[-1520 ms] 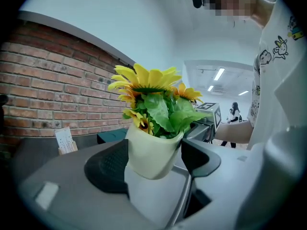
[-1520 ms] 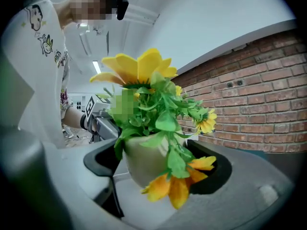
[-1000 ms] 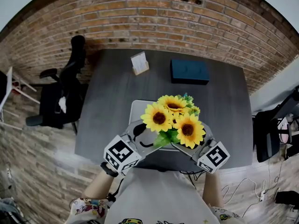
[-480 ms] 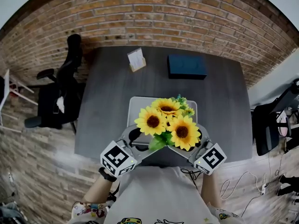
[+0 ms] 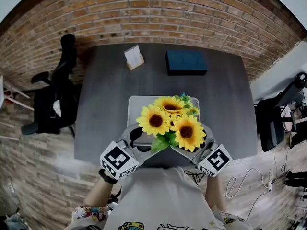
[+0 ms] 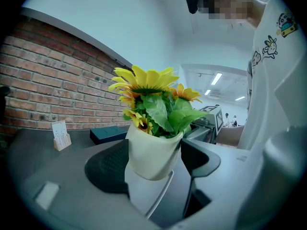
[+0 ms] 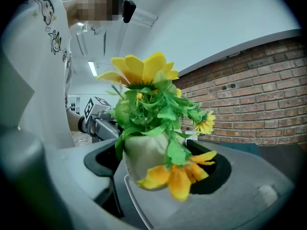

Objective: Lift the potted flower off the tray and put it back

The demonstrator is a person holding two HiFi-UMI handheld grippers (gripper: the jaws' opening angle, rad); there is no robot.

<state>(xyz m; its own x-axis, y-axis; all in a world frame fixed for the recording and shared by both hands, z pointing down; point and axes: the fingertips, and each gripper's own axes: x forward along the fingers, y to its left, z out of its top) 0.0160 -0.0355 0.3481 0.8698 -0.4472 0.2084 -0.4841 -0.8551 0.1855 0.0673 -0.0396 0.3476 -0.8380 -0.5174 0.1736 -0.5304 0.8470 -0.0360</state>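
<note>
The person's two forearms, left [image 5: 98, 195] and right [image 5: 216, 194], reach forward from the body and angle inward, so the left gripper [image 5: 139, 140] and right gripper [image 5: 199, 143] converge close together just ahead of the torso, marker cubes facing up and both pointing only slightly downward. In the left gripper view its jaws stand wide with their dark pads pressed against opposite sides of the white pot [image 6: 153, 152]. In the right gripper view those jaws likewise bracket the pot, one pad against it and the other partly screened by leaves.
</note>
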